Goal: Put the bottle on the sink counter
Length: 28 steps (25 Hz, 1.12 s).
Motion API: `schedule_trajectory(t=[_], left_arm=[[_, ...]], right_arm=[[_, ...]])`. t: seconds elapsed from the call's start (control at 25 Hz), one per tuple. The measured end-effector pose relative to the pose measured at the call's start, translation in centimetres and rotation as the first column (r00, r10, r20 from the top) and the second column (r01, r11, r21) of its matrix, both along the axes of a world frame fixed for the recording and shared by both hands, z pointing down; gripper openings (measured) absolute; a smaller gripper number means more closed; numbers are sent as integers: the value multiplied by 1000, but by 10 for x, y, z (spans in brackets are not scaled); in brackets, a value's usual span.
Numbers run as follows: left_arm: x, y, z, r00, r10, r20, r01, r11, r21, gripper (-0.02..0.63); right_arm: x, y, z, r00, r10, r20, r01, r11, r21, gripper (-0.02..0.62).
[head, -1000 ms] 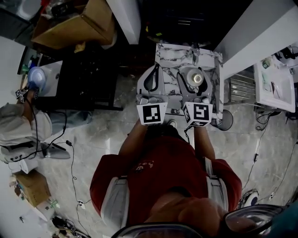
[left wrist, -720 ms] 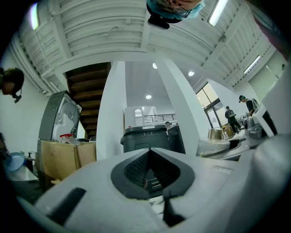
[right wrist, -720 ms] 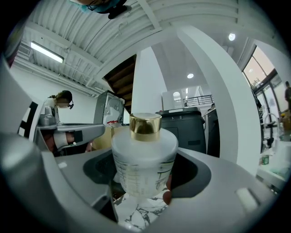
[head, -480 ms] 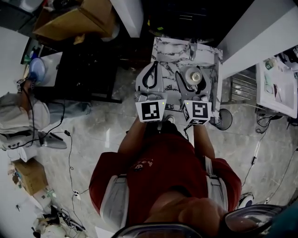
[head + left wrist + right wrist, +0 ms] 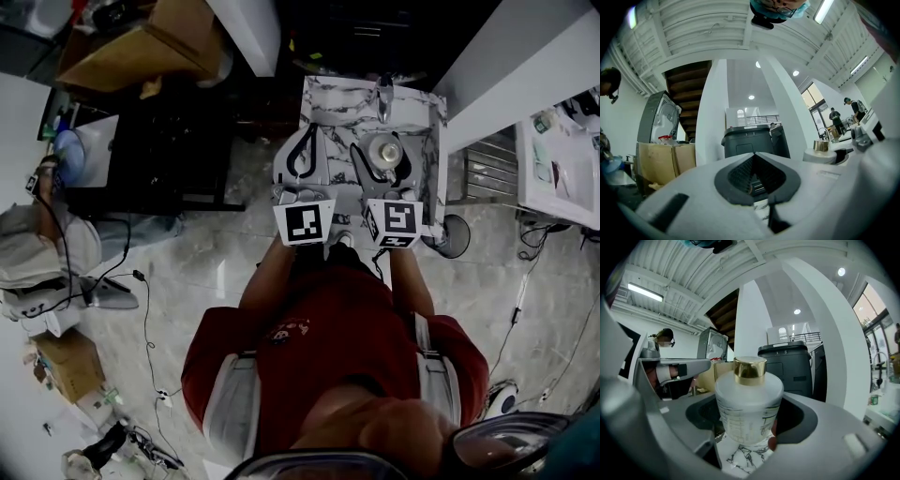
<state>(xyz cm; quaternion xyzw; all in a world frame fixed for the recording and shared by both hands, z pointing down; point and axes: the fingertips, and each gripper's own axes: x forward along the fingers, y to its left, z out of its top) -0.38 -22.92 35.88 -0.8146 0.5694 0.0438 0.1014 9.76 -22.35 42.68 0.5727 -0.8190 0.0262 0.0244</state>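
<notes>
A frosted white bottle [image 5: 388, 153] with a gold cap [image 5: 749, 370] stands upright between the jaws of my right gripper [image 5: 385, 142]. The jaws hug its sides, shut on it. In the right gripper view the bottle [image 5: 749, 404] fills the gap of the right gripper [image 5: 750, 397], and its base is at the marble sink counter [image 5: 740, 458]; I cannot tell whether it touches. My left gripper [image 5: 309, 133] hovers over the counter's [image 5: 333, 103] left half, its tips meeting, shut and empty. In its own view the left gripper [image 5: 754, 153] holds nothing.
A faucet [image 5: 385, 92] rises at the counter's far edge. White walls and a pillar [image 5: 248, 33] flank the counter. A dark bin [image 5: 752, 140] stands beyond it. A cardboard box [image 5: 141, 52] and black furniture [image 5: 178, 159] are at the left, a round fan [image 5: 455, 234] and cables on the floor.
The head view has shifted a little. Both grippers keep their places over the counter, and the bottle stays between the right jaws.
</notes>
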Motion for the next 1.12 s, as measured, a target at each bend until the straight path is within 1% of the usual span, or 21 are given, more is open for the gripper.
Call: schedule_trajectory(t=[0.36,0.56,0.64,0.68,0.72,0.8,0.84,0.88,0.92,1.0,1.04,1.12], left_arm=[[-16,-37,6,1000,30,10,-30,1000,-9,3],[-33,-61,13,999,36,-5,-36,999,-34,3],[-41,-70,15,999,31,-27,-32,999,-39,3],[-43,-73,17,999,32,-22,-33,999,-44,3],[-46,-77,20,999,36,2,-36,998,-47,3],[-51,-83,25,996,45,72,-42,998,-49,3],[-54,-87,28,996,44,71,-40,998,-54,3],[-57,-90,31,998,41,49,-38,997,-63,3],[-59,-93,34,998,44,54,-40,997,-68,3],[-62,-98,39,989,64,134,-55,996,-69,3],[-63,-100,41,986,70,154,-59,996,-73,3],[-66,-105,46,984,80,162,-66,994,-85,3]], right_arm=[[-20,-38,19,1000,9,-8,-9,999,-46,337],[-39,-62,36,1000,6,-26,-8,997,-81,337],[-46,-71,46,999,3,-34,-7,995,-103,337],[-49,-75,51,999,4,-37,-8,993,-114,337],[-51,-79,57,999,7,-40,-11,992,-123,337],[-55,-88,68,999,13,-45,-19,990,-138,337],[-57,-92,73,999,15,-45,-21,989,-146,337],[-58,-96,78,999,17,-44,-24,988,-155,337],[-60,-100,83,999,19,-45,-26,986,-163,337],[-61,-107,92,998,24,-54,-33,984,-174,337],[-62,-110,96,998,27,-58,-37,983,-180,337],[-64,-117,104,997,33,-64,-45,980,-194,337]])
